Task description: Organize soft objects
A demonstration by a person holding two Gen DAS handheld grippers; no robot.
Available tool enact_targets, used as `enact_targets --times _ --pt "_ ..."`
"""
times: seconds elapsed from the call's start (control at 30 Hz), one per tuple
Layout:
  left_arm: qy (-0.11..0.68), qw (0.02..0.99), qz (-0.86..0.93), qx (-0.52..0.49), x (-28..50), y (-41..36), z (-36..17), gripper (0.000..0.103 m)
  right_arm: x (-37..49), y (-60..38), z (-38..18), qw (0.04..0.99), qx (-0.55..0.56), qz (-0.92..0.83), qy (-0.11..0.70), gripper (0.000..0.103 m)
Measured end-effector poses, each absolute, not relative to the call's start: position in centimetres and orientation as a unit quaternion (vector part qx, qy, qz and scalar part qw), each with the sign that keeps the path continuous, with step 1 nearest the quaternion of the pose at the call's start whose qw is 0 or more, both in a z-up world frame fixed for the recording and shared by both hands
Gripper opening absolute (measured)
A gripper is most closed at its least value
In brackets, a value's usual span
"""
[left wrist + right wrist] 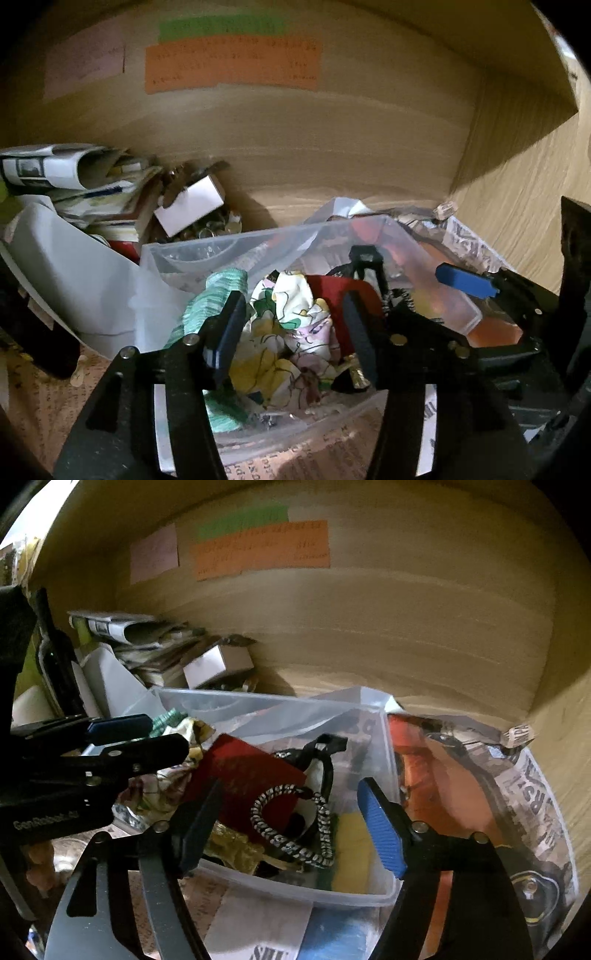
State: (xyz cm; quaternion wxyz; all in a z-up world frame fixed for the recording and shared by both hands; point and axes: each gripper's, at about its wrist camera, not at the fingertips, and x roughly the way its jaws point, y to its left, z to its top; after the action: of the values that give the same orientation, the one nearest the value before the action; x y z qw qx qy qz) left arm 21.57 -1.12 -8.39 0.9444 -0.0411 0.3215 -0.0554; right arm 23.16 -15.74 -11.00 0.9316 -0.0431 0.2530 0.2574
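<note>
A clear plastic box (184,254) (388,893) stands on newspaper inside a wooden compartment. It holds a crumpled floral cloth (291,332), a mint green knitted cloth (214,295), a red flat piece (240,771), a black-and-white cord (295,823) and something yellow (351,849). My left gripper (291,336) (162,734) is open over the box. The floral cloth lies loose between its fingers. My right gripper (291,830) is open just above the cord and the red piece, holding nothing. Its blue pad (461,282) shows at the right of the left wrist view.
Orange (232,64), green and pink paper notes are stuck on the wooden back wall. A pile of papers (92,192) and a small white carton (188,206) fill the left corner. A dark bottle (55,657) stands far left. An orange sheet (443,794) and newspaper lie right of the box.
</note>
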Motion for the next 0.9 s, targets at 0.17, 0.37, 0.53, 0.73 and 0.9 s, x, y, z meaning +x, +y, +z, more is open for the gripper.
enact_targets --times 0.17,0.37,0.53,0.73,0.9 --pt "0.293 0.953 -0.059 -0.049 19.5 -0.7 -6.2 0.061 21.8 -16.8 -9.2 0.937 -0.028 0.262 0.229 0.075" --pt "0.239 0.969 -0.054 -0.042 15.6 -0.7 -3.0 0.062 19.3 -17.9 -6.7 0.946 -0.015 0.265 0.184 0.077" --pt "0.198 0.978 -0.045 -0.041 12.3 -0.7 -1.1 0.065 16.2 -18.7 -4.5 0.952 -0.005 0.27 0.14 0.081" --pt "0.16 0.986 -0.035 -0.04 8.8 -0.5 0.3 0.081 12.3 -19.4 -2.3 0.958 -0.003 0.272 0.088 0.086" --pt "0.141 0.989 -0.028 -0.041 6.8 -0.3 1.0 0.092 10.4 -19.5 -1.7 0.961 0.0 0.269 0.062 0.102"
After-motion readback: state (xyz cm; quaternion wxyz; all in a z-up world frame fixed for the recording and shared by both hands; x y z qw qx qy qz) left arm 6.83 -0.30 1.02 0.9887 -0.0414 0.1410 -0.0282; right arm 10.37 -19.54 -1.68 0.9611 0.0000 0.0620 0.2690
